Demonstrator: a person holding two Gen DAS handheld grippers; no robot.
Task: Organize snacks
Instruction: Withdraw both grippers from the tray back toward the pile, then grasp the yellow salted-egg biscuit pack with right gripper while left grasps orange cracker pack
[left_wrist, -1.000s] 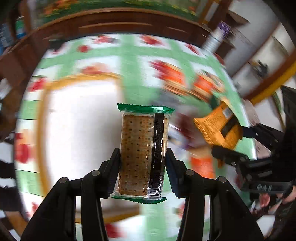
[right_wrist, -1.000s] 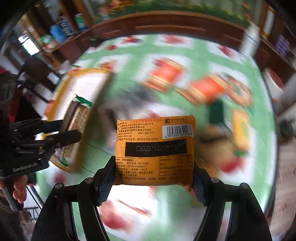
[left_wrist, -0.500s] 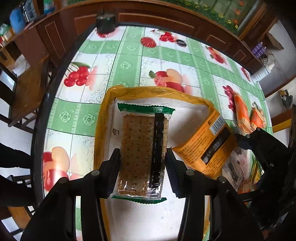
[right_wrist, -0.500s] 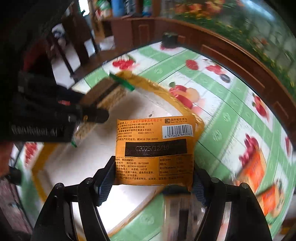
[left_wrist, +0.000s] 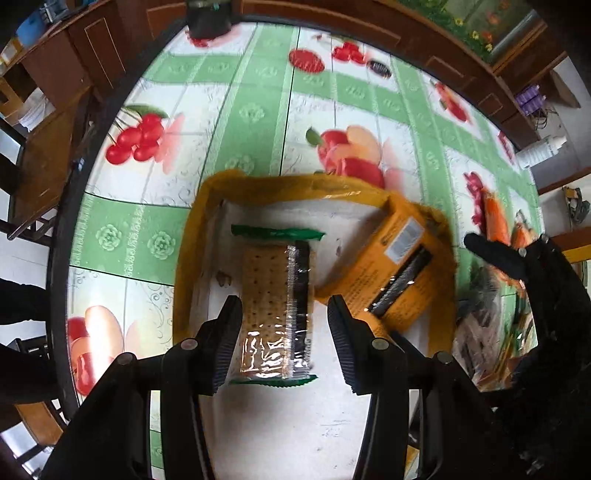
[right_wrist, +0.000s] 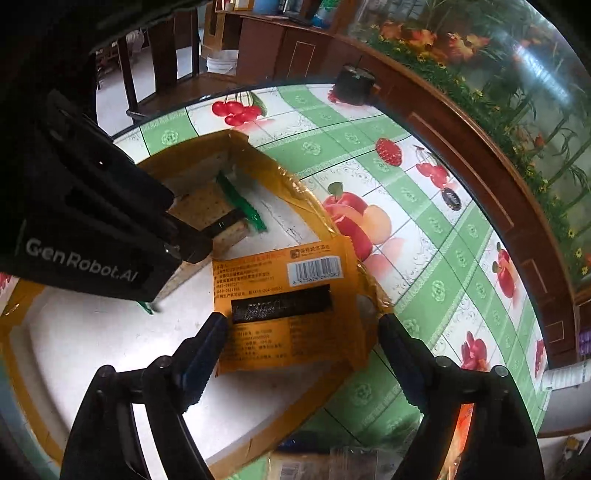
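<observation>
Snack drop into tray, both packets at release point.

Right gripper (right_wrist: 299, 350) jaws are opening, orange foil snack packet with barcode (right_wrist: 284, 306) between them and no pad pressing it; it lies tilted at the right edge of the shallow yellow-rimmed white tray (left_wrist: 192, 258), its far corner riding on the rim, so it could slide out onto the green fruit-print tablecloth (left_wrist: 258, 92) or snag a finger on withdrawal. Left gripper (left_wrist: 284, 343) looks parted too: right pad clear of the clear-wrapped cracker packet with green ends (left_wrist: 275, 302), left pad just beside it, contact unclear. Cracker packet sits mid-tray, near the orange 1; a dragged finger could knock the 2 packets together. More orange snacks (left_wrist: 495, 221) wait near the tablecloth's right edge.
</observation>
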